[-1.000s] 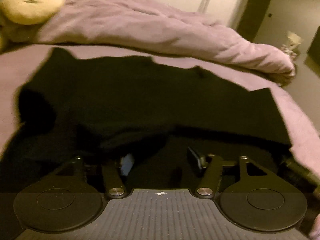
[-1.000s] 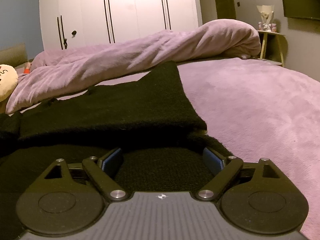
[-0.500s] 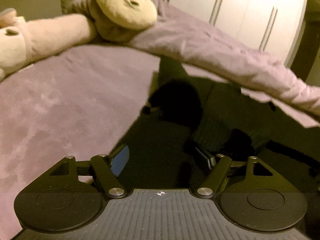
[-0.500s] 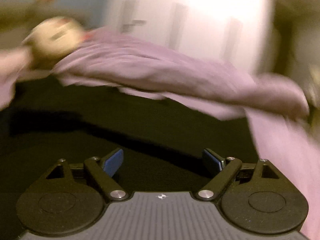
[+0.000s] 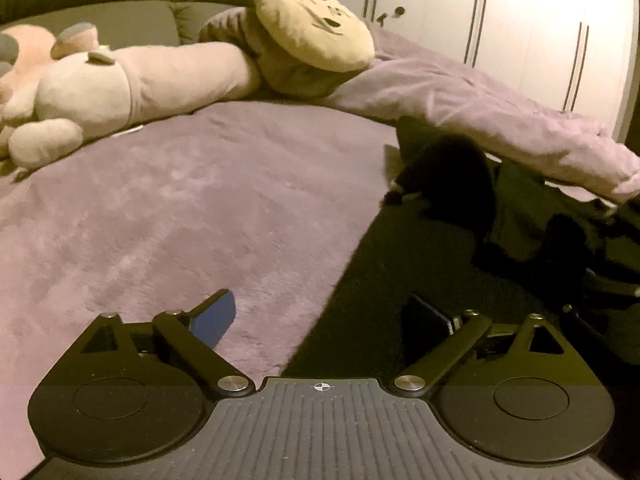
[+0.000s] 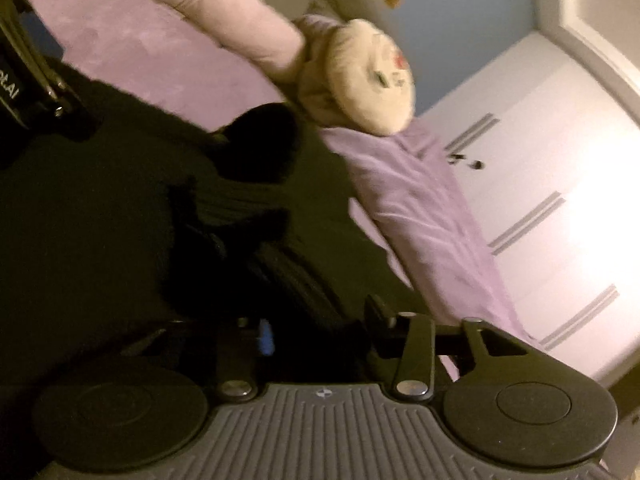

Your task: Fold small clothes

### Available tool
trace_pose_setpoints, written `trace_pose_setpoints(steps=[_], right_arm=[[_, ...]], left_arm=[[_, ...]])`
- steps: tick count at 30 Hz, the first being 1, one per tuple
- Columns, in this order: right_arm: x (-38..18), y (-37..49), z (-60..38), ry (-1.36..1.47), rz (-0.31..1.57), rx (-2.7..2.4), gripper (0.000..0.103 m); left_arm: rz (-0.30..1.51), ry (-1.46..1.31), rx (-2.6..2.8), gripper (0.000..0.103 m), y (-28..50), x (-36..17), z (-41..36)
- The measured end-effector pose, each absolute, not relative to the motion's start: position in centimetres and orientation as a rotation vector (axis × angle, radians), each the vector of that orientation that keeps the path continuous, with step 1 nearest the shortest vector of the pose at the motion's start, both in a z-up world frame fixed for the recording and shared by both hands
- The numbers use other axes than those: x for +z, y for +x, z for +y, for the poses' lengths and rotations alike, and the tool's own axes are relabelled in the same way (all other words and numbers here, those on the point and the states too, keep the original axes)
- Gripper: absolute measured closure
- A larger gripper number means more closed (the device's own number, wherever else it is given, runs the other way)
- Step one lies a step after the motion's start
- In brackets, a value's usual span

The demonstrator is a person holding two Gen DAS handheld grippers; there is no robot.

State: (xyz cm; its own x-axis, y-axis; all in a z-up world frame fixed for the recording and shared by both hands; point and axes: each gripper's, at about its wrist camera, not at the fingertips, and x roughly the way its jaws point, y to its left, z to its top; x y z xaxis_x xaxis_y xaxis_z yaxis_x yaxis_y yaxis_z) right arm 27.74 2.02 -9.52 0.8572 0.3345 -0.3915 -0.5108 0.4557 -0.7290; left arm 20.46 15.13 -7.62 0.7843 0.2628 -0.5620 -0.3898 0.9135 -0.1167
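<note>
**Black garment partly gathered, fold unfinished**

On the far left a plush toy (image 5: 92, 88) is seen, with a round cushion (image 5: 316, 28) beside it. The left gripper (image 5: 320, 316) is being opened wide over the near edge of the black garment (image 5: 420, 264), nothing pinched. Further right, the right gripper (image 6: 316, 328) is being closed, apparently on dark cloth, though a firm hold cannot be confirmed. The garment is spread on the purple bedcover (image 5: 160, 208), bunched at its far side; neat folding is judged still to be done.

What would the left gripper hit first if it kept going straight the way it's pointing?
Probably the edge of the black garment lying on the purple bed cover. The left gripper, its jaws opening with nothing between them, points down at that boundary, so it could meet bare cover instead; depth is unclear.
</note>
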Motion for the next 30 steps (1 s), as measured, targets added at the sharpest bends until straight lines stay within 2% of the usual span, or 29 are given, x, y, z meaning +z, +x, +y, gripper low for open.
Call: trace_pose_setpoints(steps=[1, 4, 8, 12, 16, 20, 28, 29, 30], right_arm=[[-9.4, 28.0, 2.2, -0.959, 0.224, 0.544, 0.089], [-7.4, 27.9, 1.5, -0.801, 0.263, 0.534, 0.089], [-2.2, 30.0, -4.9, -0.226, 0.340, 0.387, 0.092], [-1.0, 31.6, -14.1, 0.235, 0.372, 0.193, 0.092], [-3.6, 33.0, -19.4, 0.323, 0.475, 0.047, 0.091], [-6.2, 34.1, -21.9, 0.429, 0.577, -0.003, 0.084], [-6.8, 37.0, -21.5, 0.495, 0.581, -0.033, 0.073], [-6.8, 37.2, -21.6, 0.511, 0.585, -0.025, 0.073], [-6.9, 37.2, -21.6, 0.518, 0.590, -0.018, 0.081]], left_arm=[[0.565, -0.234, 0.351, 0.002, 20.5, -7.7, 15.2], [0.557, -0.220, 0.354, 0.002, 20.2, -7.9, 14.9], [0.553, -0.221, 0.352, 0.002, 20.0, -8.0, 14.7], [0.553, -0.221, 0.350, 0.001, 20.0, -8.1, 14.7], [0.555, -0.215, 0.350, 0.000, 20.1, -8.1, 14.7], [0.559, -0.216, 0.347, 0.000, 20.1, -8.0, 14.9], [0.560, -0.212, 0.348, 0.000, 20.1, -8.0, 14.8], [0.560, -0.212, 0.348, 0.000, 20.1, -8.0, 14.8], [0.560, -0.211, 0.348, 0.000, 20.1, -8.0, 14.8]])
